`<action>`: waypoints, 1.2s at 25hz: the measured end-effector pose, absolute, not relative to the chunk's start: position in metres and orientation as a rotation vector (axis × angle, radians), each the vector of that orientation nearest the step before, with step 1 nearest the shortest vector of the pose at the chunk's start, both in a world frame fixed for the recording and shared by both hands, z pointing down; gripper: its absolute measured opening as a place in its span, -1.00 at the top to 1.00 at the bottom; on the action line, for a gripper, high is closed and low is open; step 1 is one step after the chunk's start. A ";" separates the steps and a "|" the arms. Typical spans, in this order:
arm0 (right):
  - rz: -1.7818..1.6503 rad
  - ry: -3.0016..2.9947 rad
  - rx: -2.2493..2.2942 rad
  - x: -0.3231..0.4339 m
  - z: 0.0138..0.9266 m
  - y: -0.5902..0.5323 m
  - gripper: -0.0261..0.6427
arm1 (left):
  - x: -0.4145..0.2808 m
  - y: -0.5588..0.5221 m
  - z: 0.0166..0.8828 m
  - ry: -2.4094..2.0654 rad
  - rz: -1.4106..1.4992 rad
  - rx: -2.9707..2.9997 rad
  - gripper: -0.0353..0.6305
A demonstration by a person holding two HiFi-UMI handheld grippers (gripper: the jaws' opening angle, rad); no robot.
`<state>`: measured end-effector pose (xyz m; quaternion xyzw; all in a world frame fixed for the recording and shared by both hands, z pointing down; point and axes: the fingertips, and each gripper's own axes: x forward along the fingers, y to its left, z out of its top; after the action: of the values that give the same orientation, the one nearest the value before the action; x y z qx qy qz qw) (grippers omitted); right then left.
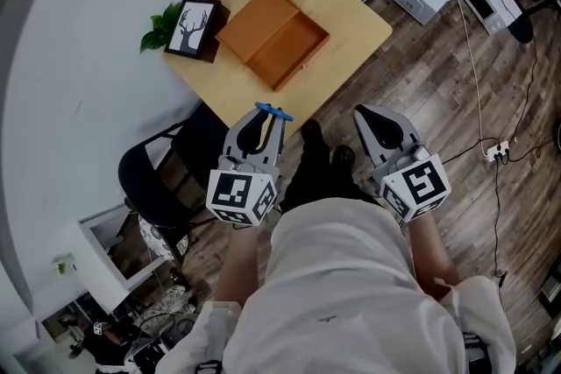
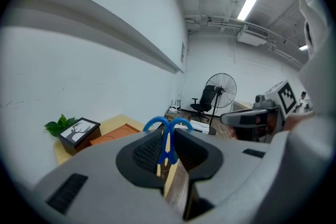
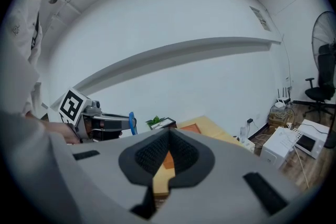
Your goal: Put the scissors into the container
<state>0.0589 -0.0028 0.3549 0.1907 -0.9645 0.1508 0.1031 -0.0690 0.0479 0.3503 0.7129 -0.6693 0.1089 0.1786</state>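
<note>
— Where are the scissors (image 2: 167, 136)?
— Clamped in our left gripper (image 1: 266, 120), with the blue handles poking past the jaws. We hold them off the table (image 1: 359, 22) edge, well apart from the open orange container (image 1: 273, 37).
— And our right gripper (image 1: 366, 113)?
— Jaws closed together on nothing, beside the left.

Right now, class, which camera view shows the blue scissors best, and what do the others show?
The left gripper view: the scissors sit close and central, blue loops above the left gripper shut on them. The head view shows only a small blue bit at that gripper's tip; the right gripper view, a thin sliver.
</note>
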 end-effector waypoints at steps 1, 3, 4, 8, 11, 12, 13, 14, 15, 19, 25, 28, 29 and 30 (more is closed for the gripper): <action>0.452 -2.844 0.564 0.056 0.356 -0.006 0.93 | -0.073 0.044 0.351 -1.894 0.314 2.014 0.67; 0.465 -2.840 0.566 0.050 0.358 -0.013 0.93 | -0.080 0.036 0.354 -1.891 0.320 2.010 0.67; 0.466 -2.836 0.568 0.047 0.359 -0.017 0.93 | -0.084 0.031 0.356 -1.887 0.318 2.008 0.67; 0.448 -2.817 0.599 0.036 0.354 -0.036 0.93 | -0.101 0.004 0.363 -1.875 0.310 2.017 0.67; 0.460 -2.821 0.641 0.028 0.351 -0.050 0.93 | -0.114 -0.017 0.369 -1.859 0.318 2.027 0.67; 0.470 -2.824 0.658 0.026 0.351 -0.055 0.93 | -0.117 -0.025 0.373 -1.850 0.322 2.029 0.67; 0.476 -2.823 0.675 0.024 0.350 -0.060 0.93 | -0.121 -0.032 0.376 -1.839 0.321 2.028 0.67; 0.476 -2.819 0.690 0.022 0.350 -0.064 0.93 | -0.125 -0.040 0.380 -1.826 0.317 2.028 0.67; 0.472 -2.812 0.705 0.019 0.351 -0.069 0.93 | -0.128 -0.047 0.384 -1.811 0.314 2.028 0.67; 0.475 -2.775 0.767 0.013 0.355 -0.087 0.93 | -0.137 -0.076 0.404 -1.716 0.332 2.027 0.67; 0.502 -2.740 0.865 0.005 0.364 -0.106 0.93 | -0.149 -0.108 0.428 -1.609 0.350 2.036 0.67; 0.498 -2.719 0.895 0.002 0.369 -0.111 0.93 | -0.152 -0.120 0.443 -1.571 0.374 2.019 0.67; 0.500 -2.714 0.904 0.000 0.370 -0.113 0.93 | -0.153 -0.123 0.448 -1.558 0.385 2.018 0.67; 0.504 -2.712 0.913 -0.002 0.372 -0.114 0.93 | -0.154 -0.127 0.452 -1.545 0.399 2.019 0.67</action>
<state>-0.0020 -0.1141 0.3716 0.3120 -0.9269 0.1724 0.1177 -0.1542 -0.1268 0.4524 0.7531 -0.5763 0.1490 0.2802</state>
